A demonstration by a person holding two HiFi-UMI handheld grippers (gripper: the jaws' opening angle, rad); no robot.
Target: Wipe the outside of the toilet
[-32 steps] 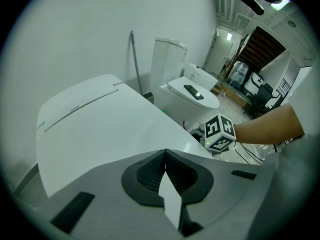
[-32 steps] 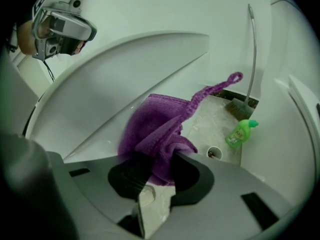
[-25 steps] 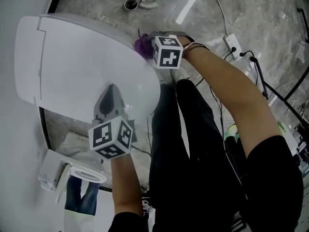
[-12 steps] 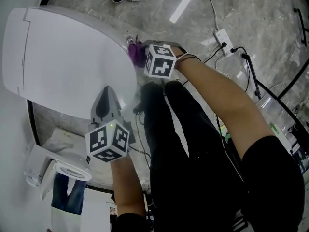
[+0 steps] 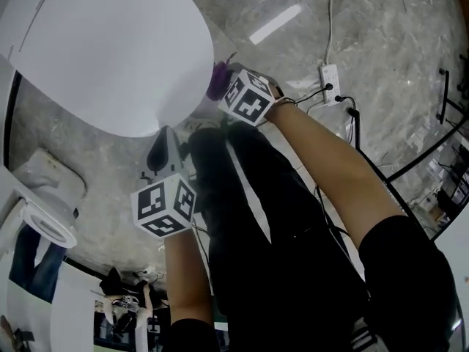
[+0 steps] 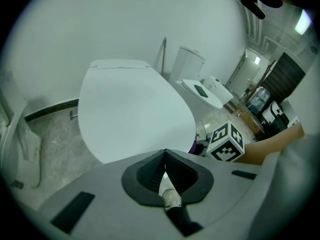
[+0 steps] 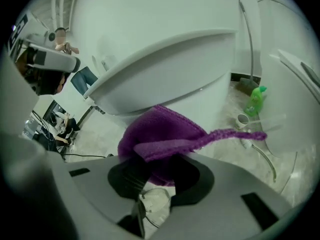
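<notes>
One cloth (image 7: 161, 134), tail pointing right, clamped by right gripper (image 7: 159, 170) jaws; left gripper (image 6: 165, 170) jaws together.

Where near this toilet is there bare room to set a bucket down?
Bare floor lies between the toilet and the power strip, and more between it and the second toilet. Crowded: the toilet's front, where the right hand-held gripper holds the purple cloth, and the cables beyond the strip.
</notes>
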